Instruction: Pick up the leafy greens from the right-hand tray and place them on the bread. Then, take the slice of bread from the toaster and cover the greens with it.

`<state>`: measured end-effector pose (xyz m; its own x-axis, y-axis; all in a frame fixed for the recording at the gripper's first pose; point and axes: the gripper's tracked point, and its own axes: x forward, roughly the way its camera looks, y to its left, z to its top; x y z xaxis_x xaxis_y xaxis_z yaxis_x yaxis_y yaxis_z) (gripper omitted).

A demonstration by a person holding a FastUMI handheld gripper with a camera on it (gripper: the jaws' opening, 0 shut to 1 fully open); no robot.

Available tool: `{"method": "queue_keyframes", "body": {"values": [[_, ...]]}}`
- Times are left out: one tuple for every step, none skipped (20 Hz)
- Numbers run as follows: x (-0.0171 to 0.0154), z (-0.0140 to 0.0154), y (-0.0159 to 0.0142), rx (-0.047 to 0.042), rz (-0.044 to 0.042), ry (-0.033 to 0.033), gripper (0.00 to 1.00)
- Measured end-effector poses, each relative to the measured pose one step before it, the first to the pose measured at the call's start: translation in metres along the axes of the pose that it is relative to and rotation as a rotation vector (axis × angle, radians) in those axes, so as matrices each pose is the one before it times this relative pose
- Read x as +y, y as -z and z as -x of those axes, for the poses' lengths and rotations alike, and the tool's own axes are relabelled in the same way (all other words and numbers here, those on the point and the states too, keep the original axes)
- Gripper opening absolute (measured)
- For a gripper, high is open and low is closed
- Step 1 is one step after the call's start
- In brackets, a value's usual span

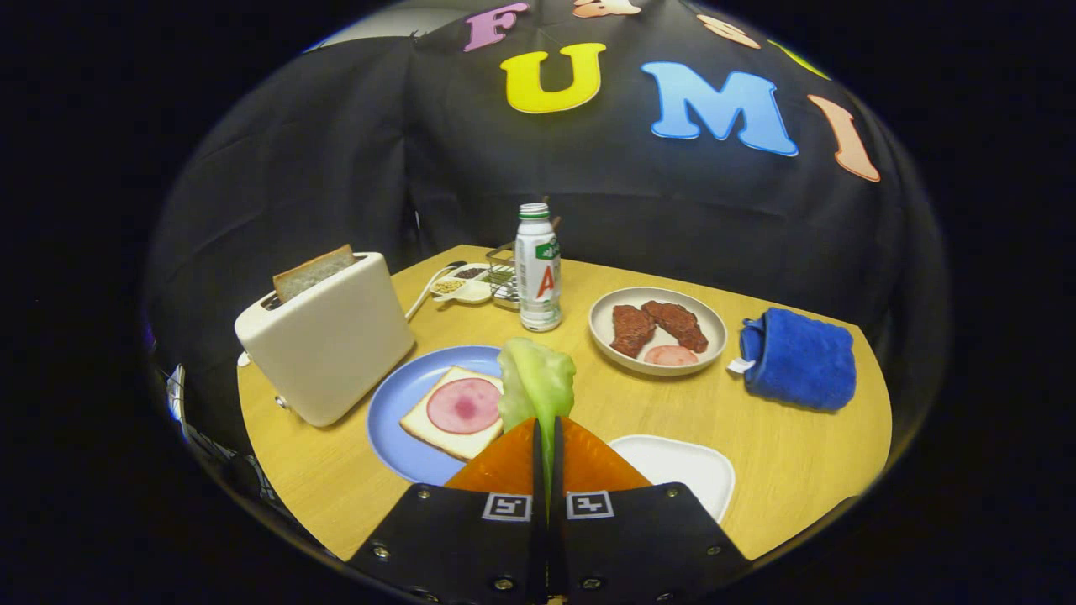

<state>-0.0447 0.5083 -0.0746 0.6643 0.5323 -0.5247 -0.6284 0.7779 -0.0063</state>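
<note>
My gripper (547,430) is shut on a pale green leaf (536,382), which sticks up from between the two orange fingers (503,466). It hangs above the table, at the right rim of the blue plate (395,403). On that plate lies a slice of bread (437,420) topped with a round pink slice of ham (464,405). The cream toaster (328,344) stands to the left of the plate with a second bread slice (313,271) poking out of its slot. The white tray (681,466) lies just right of the fingers.
A white bottle (538,269) stands beyond the blue plate. A beige plate (657,329) with meat pieces sits to its right, and a folded blue towel (797,359) lies further right. A small seed dish (461,287) and wire basket (502,277) sit at the table's back.
</note>
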Motion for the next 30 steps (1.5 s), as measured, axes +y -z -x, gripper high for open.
{"method": "queue_keyframes", "body": {"values": [[0.01103,-0.00772,-0.00355,-0.00076,0.00464,-0.02303,0.01],[0.00667,-0.00853,-0.00119,0.00207,0.00935,-0.01417,0.01],[0.00677,-0.00809,-0.00226,0.00233,0.01067,-0.00782,0.01],[0.00639,-0.00708,-0.00312,0.0009,0.00681,-0.00662,0.01],[0.00508,-0.00871,-0.00205,-0.00025,0.00473,-0.00801,0.01],[0.00399,-0.00781,-0.00221,0.00175,0.0,-0.00584,0.01],[0.00375,-0.00616,-0.00145,0.00293,0.00241,-0.00552,0.01],[0.00255,-0.00895,-0.00009,0.00527,-0.0003,-0.00288,0.01],[0.00317,-0.00549,0.00102,0.00922,-0.00703,-0.0074,0.01],[0.00498,-0.0044,0.00095,0.00695,-0.00791,-0.01492,0.01],[0.00365,-0.00569,0.00024,0.00589,-0.00003,-0.00857,0.05],[-0.0012,-0.00158,0.00197,0.00812,0.00873,0.00235,0.05],[-0.00171,-0.0027,0.00224,0.00806,0.01865,0.00899,0.09],[-0.00599,-0.00207,0.0021,0.00788,0.01876,0.02386,0.09],[-0.00158,-0.00091,0.00043,0.00505,0.01434,0.00636,0.21],[-0.00099,-0.00118,0.00268,0.00698,0.00703,0.00726,0.26],[0.00244,0.00307,-0.00061,0.00292,0.00086,-0.01062,0.34],[-0.00112,-0.00325,0.00266,0.00117,0.00499,0.0037,0.41],[-0.00302,0.00102,0.00021,-0.00391,0.0081,0.0095,0.46],[-0.00197,0.00542,-0.00202,-0.00975,0.00218,0.00904,0.46],[0.00005,0.00458,-0.00293,-0.01679,-0.0064,0.00032,0.46],[0.00028,0.00373,-0.00116,-0.01624,-0.00654,0.00744,0.46],[-0.00179,0.005,-0.00309,-0.02182,-0.00294,0.01439,0.46],[-0.00021,0.00462,-0.00278,-0.02439,-0.00046,0.01445,0.46],[0.0006,0.00547,-0.00336,-0.0233,-0.0014,0.01128,0.46],[0.00304,0.00458,-0.00267,-0.02399,-0.00465,0.00899,0.46],[0.00426,0.00547,-0.00445,-0.02659,-0.00544,0.00554,0.46],[0.005,0.00486,-0.00411,-0.02938,-0.00289,0.00348,0.46],[0.00454,0.00525,-0.00617,-0.03047,-0.00325,0.00896,0.46],[0.005,0.00538,-0.00581,-0.03273,-0.00376,0.00685,0.46]]}}
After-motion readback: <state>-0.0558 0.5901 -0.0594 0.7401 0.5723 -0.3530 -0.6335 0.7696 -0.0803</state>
